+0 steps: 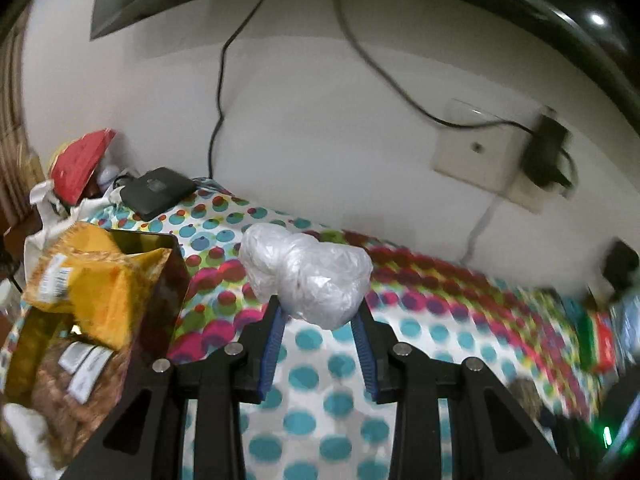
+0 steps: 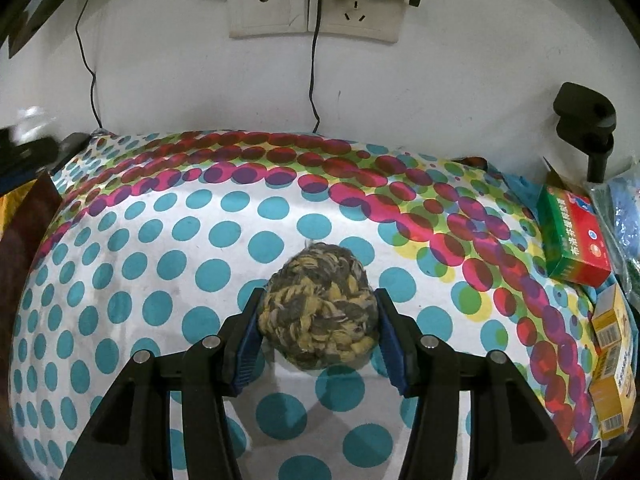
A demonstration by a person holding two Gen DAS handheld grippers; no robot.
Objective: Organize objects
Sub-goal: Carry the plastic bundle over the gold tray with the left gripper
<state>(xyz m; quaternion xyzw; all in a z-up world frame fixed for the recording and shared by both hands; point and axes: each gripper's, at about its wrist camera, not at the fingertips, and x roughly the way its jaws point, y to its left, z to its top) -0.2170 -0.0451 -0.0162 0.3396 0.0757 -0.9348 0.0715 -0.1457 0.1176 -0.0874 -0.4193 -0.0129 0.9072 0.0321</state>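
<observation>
Plastic-wrapped bundle (image 1: 308, 276) sits mid-frame in the left wrist view, pinched between the blue pads (image 1: 276, 340) of the left gripper (image 1: 318, 312), fingers narrow on its lower end. It looks lifted clear of the dotted tablecloth (image 1: 320, 392); the right side of the frame is smeared with blur. Lower left: an open gold bag (image 1: 156, 280) already stuffed with a yellow snack pouch (image 1: 96, 288) and other packets, so that is my guess for the drop point. Upper left of it, a black box (image 1: 158, 192) near the wall and a red packet (image 1: 80, 164) in a white bag.

Right wrist view — rope ball (image 2: 320, 308) is centre frame, low, between the fingers of the right gripper (image 2: 318, 308). Both pads (image 2: 250, 340) touch its sides, fingers at a medium spread, so it reads as gripped. Ball appears to rest on the cloth or just above it — can't tell which. Right edge: a green-and-red box (image 2: 576, 240) and yellow boxes (image 2: 612, 360) below it, loosely piled. Wall sockets (image 2: 316, 4) at top.

Progress, as I judge it: partway. Some packets are bagged, two items are in hand and not yet placed, and the boxes at the right edge look unsorted.
</observation>
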